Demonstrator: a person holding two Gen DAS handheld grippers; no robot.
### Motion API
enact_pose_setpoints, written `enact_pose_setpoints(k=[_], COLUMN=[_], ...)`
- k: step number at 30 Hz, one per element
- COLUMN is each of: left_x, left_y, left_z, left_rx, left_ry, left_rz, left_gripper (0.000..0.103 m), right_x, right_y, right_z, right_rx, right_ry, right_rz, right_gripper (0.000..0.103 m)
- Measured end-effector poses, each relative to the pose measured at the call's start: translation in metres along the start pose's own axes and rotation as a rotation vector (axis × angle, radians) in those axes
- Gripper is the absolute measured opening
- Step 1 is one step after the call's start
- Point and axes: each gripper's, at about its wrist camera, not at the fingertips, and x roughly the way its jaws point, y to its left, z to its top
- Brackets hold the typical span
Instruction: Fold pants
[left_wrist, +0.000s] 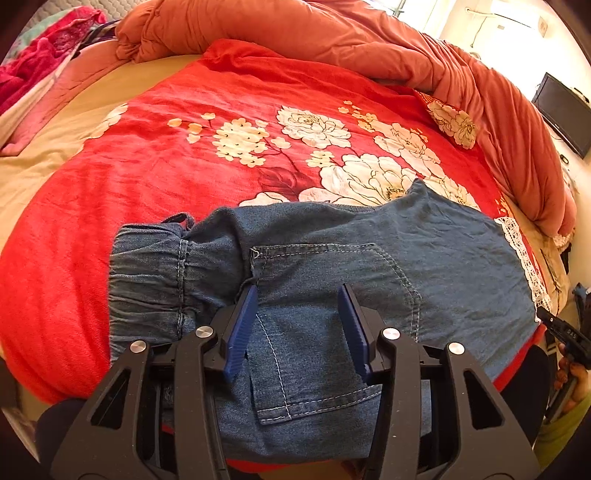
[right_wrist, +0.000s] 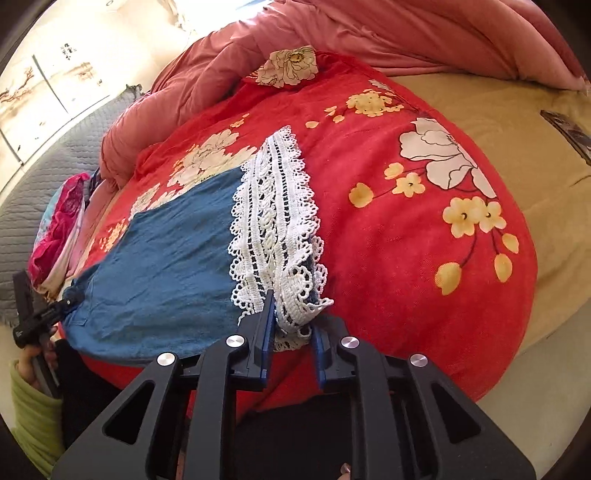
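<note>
Soft blue denim pants (left_wrist: 332, 258), limp: left tongs (left_wrist: 299, 325) open above pocket; right tongs (right_wrist: 291, 325) part-open astride white lace hem (right_wrist: 273, 229), ungripped.

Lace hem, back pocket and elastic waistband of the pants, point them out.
lace hem (right_wrist: 275, 221), right wrist view, middle of the white trim.
back pocket (left_wrist: 332, 269), left wrist view, upper panel.
elastic waistband (left_wrist: 147, 273), left wrist view, gathered denim.

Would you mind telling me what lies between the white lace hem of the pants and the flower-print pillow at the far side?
Only the red floral blanket; the right wrist view shows that stretch between lace hem and pillow otherwise bare.
</note>
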Motion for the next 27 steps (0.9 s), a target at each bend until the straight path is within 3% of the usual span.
enact_pose_setpoints(k=[7,9,13,17,19,27], left_x=[0.0,-0.004,-0.016,-0.028,-0.031,-0.016], left_y=[-0.002,-0.005,-0.014,-0.026,-0.036,-0.09], left_z=[0.0,0.0,-0.003,-0.006,-0.008,-0.03], left_rx=[0.008,0.018,0.036,0.07,0.097,0.267], left_ry=[-0.009,-0.024,-0.046,-0.069,-0.07,-0.023], left_rz=[-0.002,0.002,0.004,0.01,0.0,-0.034], left_gripper=[0.039,0.039,0.052,0.056,0.058,0.065], right_x=[-0.017,-0.029,-0.053,-0.065,-0.063,-0.024], right_y=[0.004,0.006,0.012,0.025,0.037,0.097], right_z=[-0.005,-0.007,-0.012,-0.015,-0.014,-0.014], right_rx=[0.01,0.008,-0.01,-0.042,-0.075,-0.2], right_ry=[-0.03,-0.065,-0.148,-0.186,-0.182,-0.12], right_rz=[-0.047,-0.088,-0.106,-0.084,-0.067,-0.019], right_gripper=[0.039,0.053,0.058,0.061,0.067,0.07])
